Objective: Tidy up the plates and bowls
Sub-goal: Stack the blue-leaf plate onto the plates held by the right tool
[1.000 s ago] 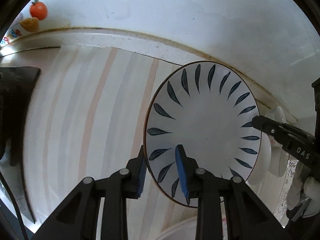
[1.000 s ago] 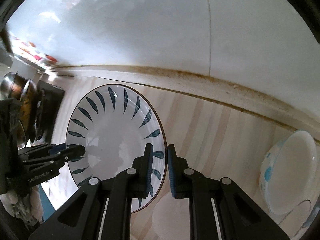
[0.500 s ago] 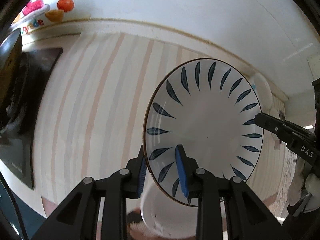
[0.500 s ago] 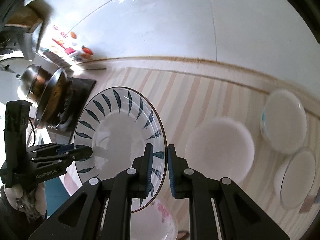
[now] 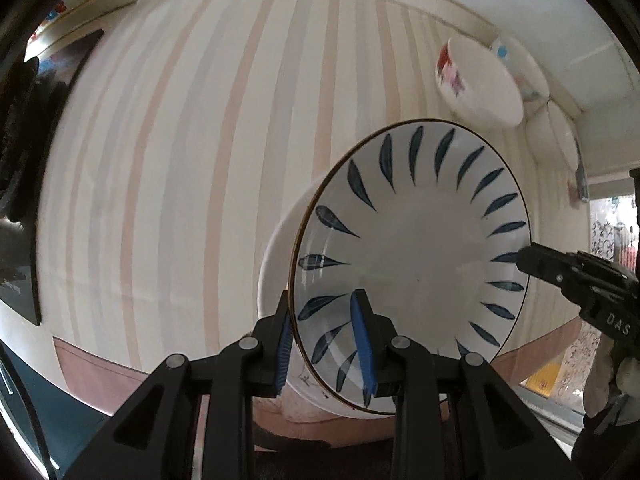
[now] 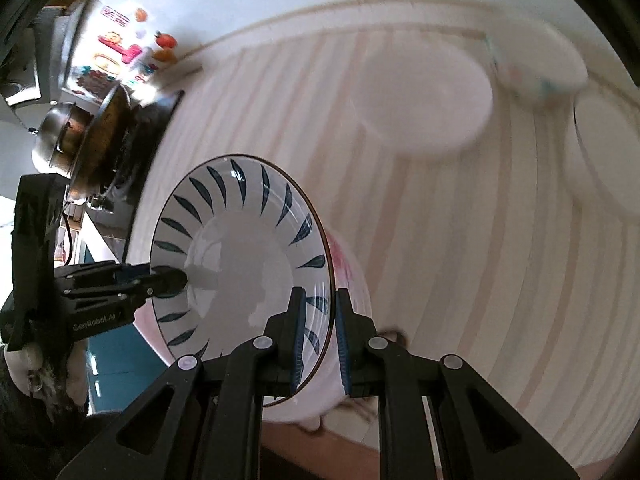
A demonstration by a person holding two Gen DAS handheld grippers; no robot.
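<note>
Your left gripper [image 5: 325, 346] pinches the near rim of the blue-leaf plate [image 5: 412, 264], one blue pad [image 5: 363, 344] lying on the inner face and the other behind the rim on the underside. Your right gripper [image 6: 320, 340] clamps the opposite rim of the same plate [image 6: 240, 264]; in the left wrist view its black tips [image 5: 536, 266] reach onto the plate's right edge, and in the right wrist view the left gripper's tips [image 6: 168, 278] reach onto the plate's left edge. The plate is thus carried between both grippers, above the striped countertop [image 5: 180, 160] and tilted toward each camera. Directly beneath it sits a white bowl [image 5: 280, 252], its rim showing past the plate's left edge in the left wrist view; whether plate and bowl touch cannot be told. In the right wrist view this bowl [image 6: 352, 280] shows a pink mark on its wall to the right of the plate. Farther back on the countertop, near the wall, stand a white bowl with a red floral print [image 5: 480, 84] and a bowl with blue dots [image 5: 520, 64] just behind it, with further white dishes [image 5: 560, 136] to their right. A metal pot and pan [image 6: 80, 136] stand on a dark stove surface at the left in the right wrist view. A gloved hand [image 6: 36, 368] shows below the left gripper.
</note>
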